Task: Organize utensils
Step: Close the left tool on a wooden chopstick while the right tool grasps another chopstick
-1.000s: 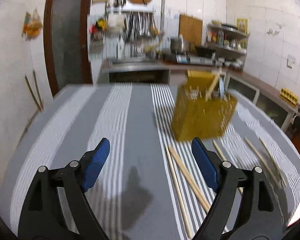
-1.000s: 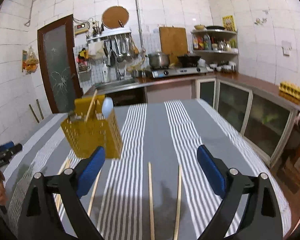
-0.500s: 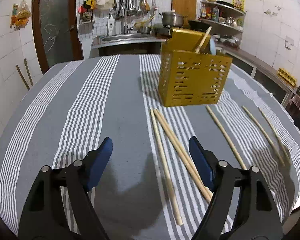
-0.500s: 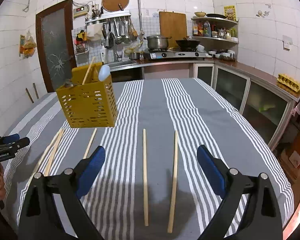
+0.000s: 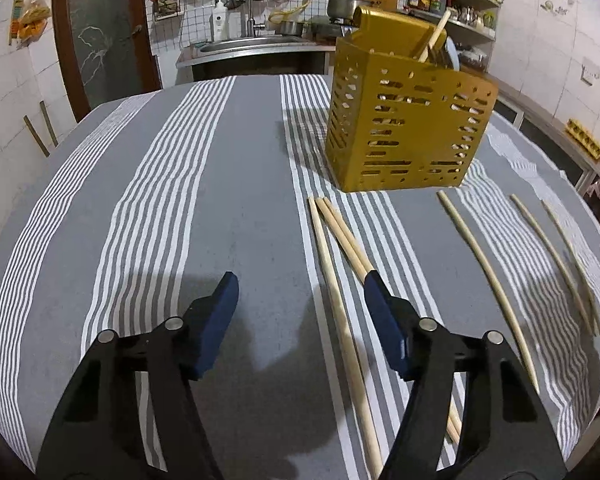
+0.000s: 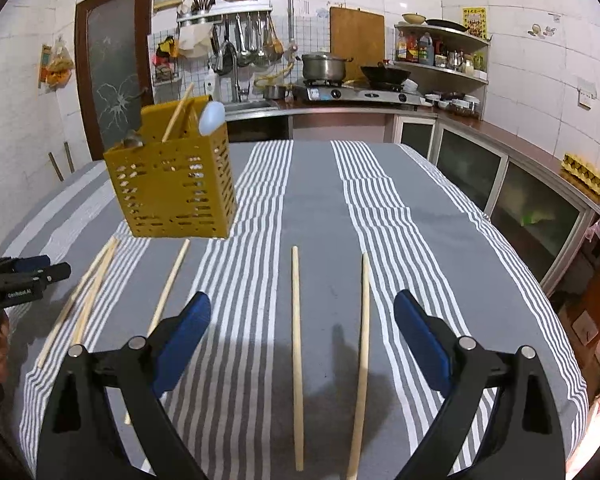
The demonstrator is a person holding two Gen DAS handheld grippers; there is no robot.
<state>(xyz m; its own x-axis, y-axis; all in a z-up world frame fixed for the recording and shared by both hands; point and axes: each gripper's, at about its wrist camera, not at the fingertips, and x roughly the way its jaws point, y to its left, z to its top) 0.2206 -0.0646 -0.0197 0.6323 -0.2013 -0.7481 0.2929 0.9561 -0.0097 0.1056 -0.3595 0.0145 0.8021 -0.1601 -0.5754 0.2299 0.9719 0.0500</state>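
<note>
A yellow perforated utensil caddy [image 5: 404,128] [image 6: 172,184] stands on the striped tablecloth, with a chopstick and a white spoon [image 6: 212,118] sticking out of it. Several wooden chopsticks lie loose in front of it. My left gripper [image 5: 300,286] hovers low over the left group, and its jaws are closing. One chopstick [image 5: 332,280] lies on the cloth between them, untouched; two more run under the right finger. My right gripper [image 6: 302,302] is open above two separate chopsticks [image 6: 297,340] [image 6: 362,340], gripping nothing. The left gripper [image 6: 24,276] also shows at the left edge of the right wrist view.
Three more chopsticks [image 5: 484,272] [image 5: 548,256] [image 5: 572,256] lie to the right of the left gripper. The grey and white tablecloth [image 6: 320,200] covers the table. Behind it are a sink, a stove with pots [image 6: 324,66], shelves and cabinets [image 6: 480,176].
Both grippers have sunk closer to the table and tilted downward. The left gripper's jaws have narrowed and now straddle a chopstick. The right gripper's jaws stay wide.
</note>
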